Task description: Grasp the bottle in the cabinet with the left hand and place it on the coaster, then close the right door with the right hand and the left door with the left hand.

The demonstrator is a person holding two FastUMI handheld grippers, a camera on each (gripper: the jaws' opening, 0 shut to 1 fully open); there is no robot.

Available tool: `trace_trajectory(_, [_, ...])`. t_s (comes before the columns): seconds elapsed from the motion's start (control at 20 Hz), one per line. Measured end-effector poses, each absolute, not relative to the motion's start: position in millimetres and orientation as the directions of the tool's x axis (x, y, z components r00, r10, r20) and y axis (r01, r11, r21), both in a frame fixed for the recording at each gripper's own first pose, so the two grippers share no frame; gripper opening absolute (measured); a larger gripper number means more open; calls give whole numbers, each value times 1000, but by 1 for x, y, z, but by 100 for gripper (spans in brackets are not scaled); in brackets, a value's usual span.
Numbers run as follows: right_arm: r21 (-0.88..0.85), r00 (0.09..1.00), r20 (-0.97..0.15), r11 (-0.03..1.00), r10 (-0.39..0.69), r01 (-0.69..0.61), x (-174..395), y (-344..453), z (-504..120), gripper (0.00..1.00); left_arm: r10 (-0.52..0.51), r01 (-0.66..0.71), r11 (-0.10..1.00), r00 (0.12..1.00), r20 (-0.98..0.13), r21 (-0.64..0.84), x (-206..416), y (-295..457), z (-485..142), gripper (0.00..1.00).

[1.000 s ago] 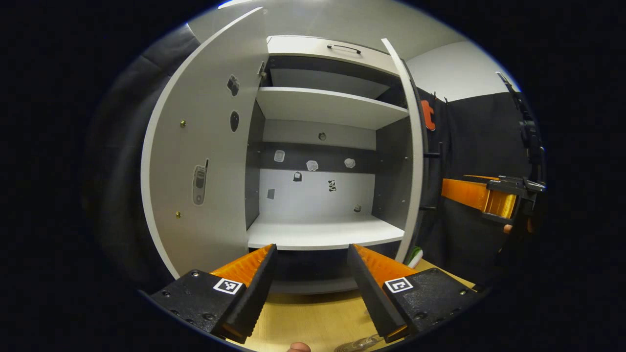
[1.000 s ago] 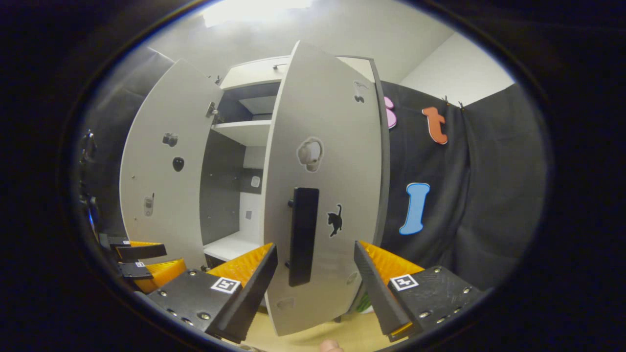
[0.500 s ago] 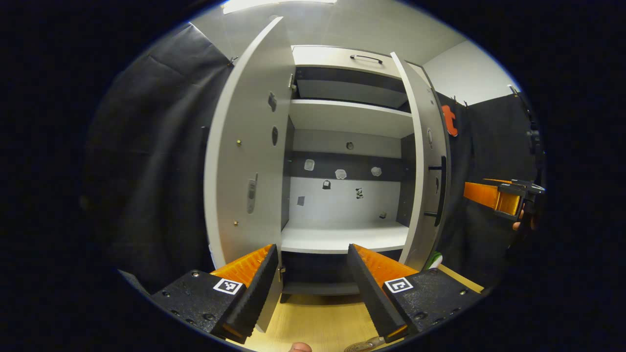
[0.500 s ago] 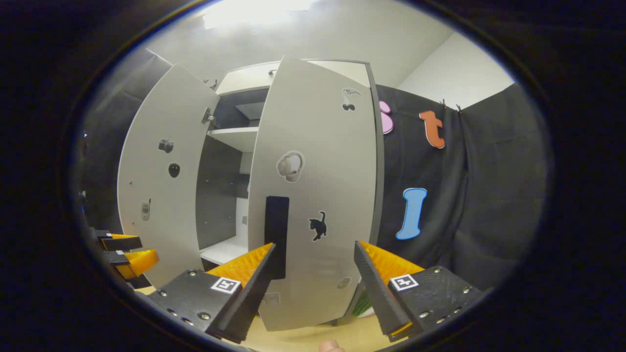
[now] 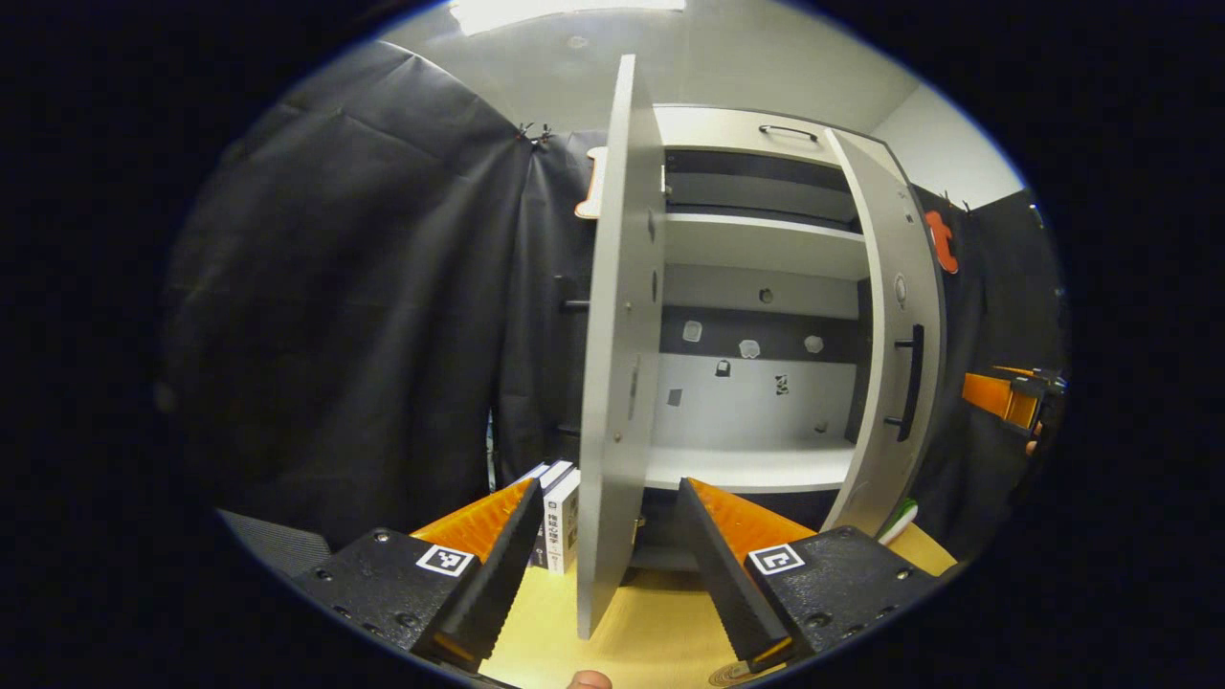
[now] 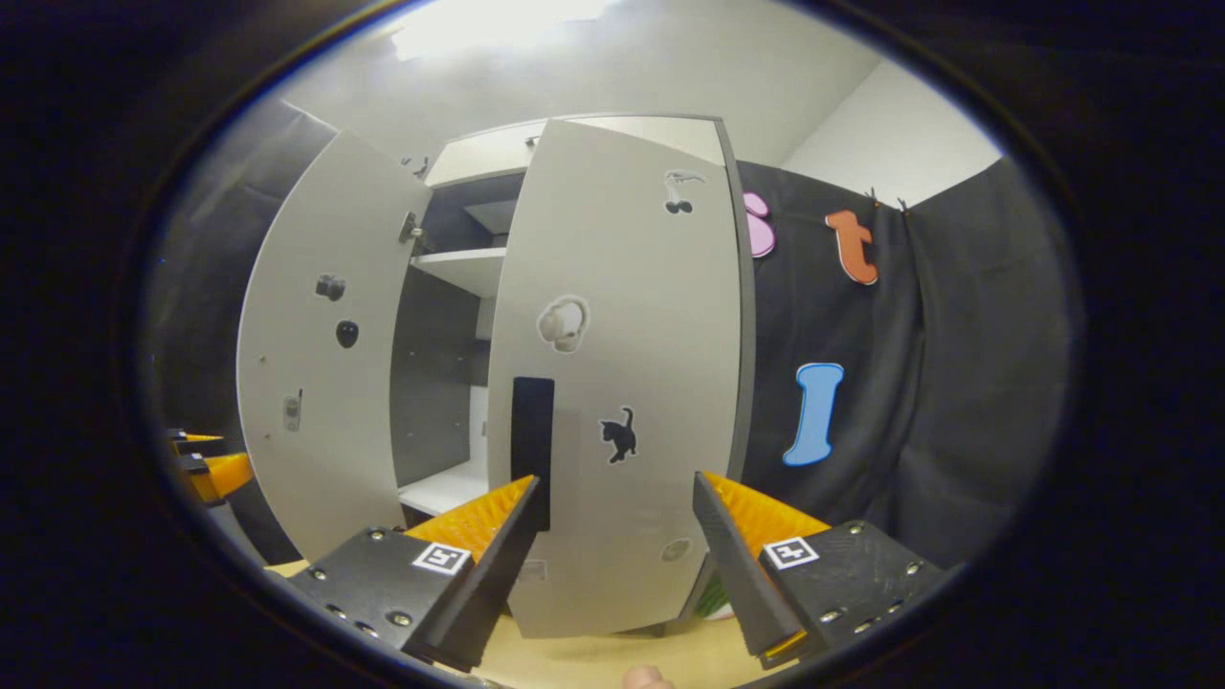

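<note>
The grey cabinet's lower shelf [image 5: 746, 469] carries nothing that I can see. Its left door [image 5: 617, 383] stands open, edge-on to the left gripper view, right between the fingers of my open left gripper [image 5: 608, 488]. The right door [image 6: 622, 383] is swung most of the way in, and a gap remains beside its black handle [image 6: 531, 450]. My open right gripper [image 6: 614, 478] sits just in front of that door's face, its left fingertip below the handle. A small round rim [image 5: 732, 675] peeks in at the bottom edge; I cannot tell what it is.
Two upright books [image 5: 557, 517] stand on the wooden table [image 5: 622, 632] left of the cabinet. A green and white object [image 5: 900, 522] lies by the right door's foot. The right gripper [image 5: 1005, 397] shows far right, the left gripper [image 6: 206, 469] far left.
The right door has swung further toward shut. My left gripper has moved left, so the left door went from facing me to edge-on between its fingers.
</note>
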State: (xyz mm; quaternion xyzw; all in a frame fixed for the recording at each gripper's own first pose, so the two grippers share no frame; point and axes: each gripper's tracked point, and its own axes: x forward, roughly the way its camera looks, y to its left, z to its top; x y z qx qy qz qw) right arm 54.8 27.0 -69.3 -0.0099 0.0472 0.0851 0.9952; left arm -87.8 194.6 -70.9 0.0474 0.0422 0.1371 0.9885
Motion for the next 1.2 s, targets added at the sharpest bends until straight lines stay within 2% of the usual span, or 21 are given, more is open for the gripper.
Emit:
trace_trajectory(0.65, [16, 977, -89, 981, 193, -192, 63, 34, -74, 96, 433, -428, 892, 901, -5, 144, -117, 253, -40, 87])
trace_trajectory(1.15, [7, 984, -89, 988, 155, -155, 68, 32, -78, 96, 412, -402, 902, 910, -38, 156, -78, 272, -56, 88])
trace_trajectory(1.2, [6, 985, -90, 989, 148, -148, 69, 31, -78, 93, 406, -396, 905, 913, -43, 157, -73, 272, -58, 89])
